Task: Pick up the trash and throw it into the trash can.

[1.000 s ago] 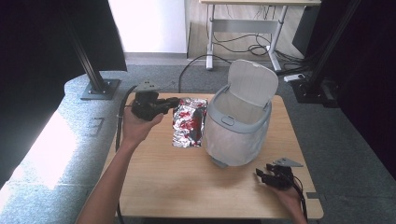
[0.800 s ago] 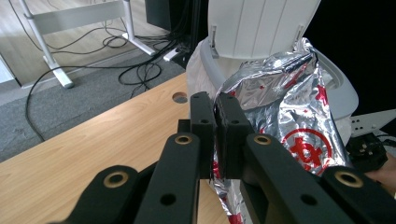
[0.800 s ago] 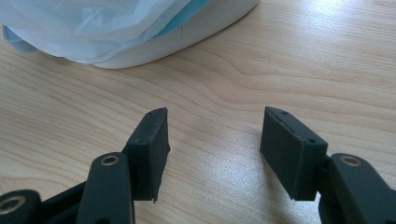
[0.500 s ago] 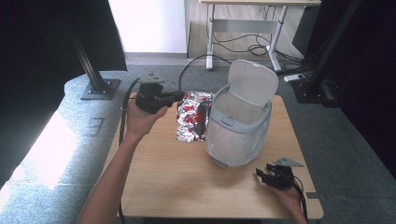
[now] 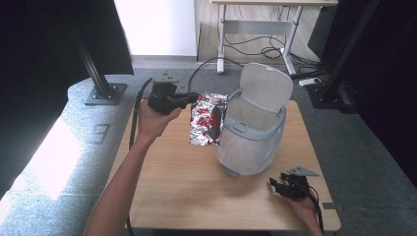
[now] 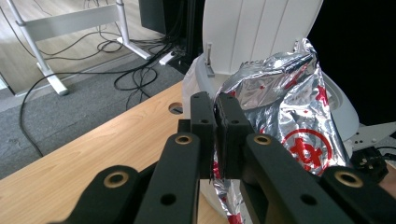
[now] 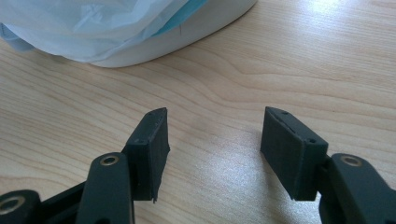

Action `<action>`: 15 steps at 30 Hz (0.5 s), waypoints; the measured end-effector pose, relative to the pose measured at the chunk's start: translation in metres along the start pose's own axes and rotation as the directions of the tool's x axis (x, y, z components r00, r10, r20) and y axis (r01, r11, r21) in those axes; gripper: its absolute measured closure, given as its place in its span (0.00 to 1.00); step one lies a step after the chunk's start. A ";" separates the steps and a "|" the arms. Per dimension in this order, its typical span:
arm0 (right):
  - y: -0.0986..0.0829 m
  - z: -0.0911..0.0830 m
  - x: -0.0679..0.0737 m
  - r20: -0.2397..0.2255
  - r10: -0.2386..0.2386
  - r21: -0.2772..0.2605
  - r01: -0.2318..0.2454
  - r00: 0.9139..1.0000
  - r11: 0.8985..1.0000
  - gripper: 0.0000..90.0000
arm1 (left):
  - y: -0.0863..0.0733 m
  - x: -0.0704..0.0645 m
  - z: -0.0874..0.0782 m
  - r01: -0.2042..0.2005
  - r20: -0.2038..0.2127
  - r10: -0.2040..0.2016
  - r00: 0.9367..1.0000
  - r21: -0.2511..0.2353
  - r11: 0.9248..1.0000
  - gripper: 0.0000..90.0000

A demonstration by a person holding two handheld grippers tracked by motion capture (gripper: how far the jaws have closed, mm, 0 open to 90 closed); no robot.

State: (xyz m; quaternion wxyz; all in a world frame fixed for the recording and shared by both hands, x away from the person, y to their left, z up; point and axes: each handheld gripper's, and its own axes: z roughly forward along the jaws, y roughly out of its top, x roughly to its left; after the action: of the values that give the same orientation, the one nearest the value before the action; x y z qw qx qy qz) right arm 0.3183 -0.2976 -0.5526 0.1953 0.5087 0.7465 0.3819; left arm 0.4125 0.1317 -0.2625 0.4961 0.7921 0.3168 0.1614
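The left gripper [image 5: 189, 99] has its fingers [image 6: 204, 122] clamped on the upper edge of the foil bag [image 5: 208, 120]. The bag is silver with red print. It hangs just beside the bin [image 5: 251, 133], on the side facing the left gripper, with its lower edge close above the surface [image 5: 172, 182]. The bin is white, lined with a translucent liner, and its lid [image 5: 265, 88] stands upright. The right gripper [image 5: 276, 186] rests low on the surface near the base of the bin. Its fingers [image 7: 152, 140] are spread wide apart and grip nothing.
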 end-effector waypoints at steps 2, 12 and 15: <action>0.000 0.000 0.000 0.002 0.001 0.000 -0.001 1.000 1.000 0.45 | 0.003 0.001 0.002 -0.003 0.003 0.003 1.000 -0.002 1.000 0.97; -0.002 -0.002 -0.001 0.000 0.023 -0.004 -0.023 1.000 1.000 0.45 | 0.014 0.004 0.012 -0.005 0.016 0.005 1.000 -0.005 1.000 0.97; -0.002 -0.002 -0.001 0.003 0.019 -0.003 -0.019 1.000 1.000 0.45 | 0.017 0.003 0.016 -0.010 0.020 0.010 1.000 -0.004 1.000 0.97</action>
State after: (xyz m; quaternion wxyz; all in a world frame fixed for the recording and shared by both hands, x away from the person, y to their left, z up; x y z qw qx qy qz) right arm 0.3163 -0.2998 -0.5526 0.1938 0.5162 0.7406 0.3842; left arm 0.4298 0.1180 -0.2551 0.4999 0.7944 0.3077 0.1563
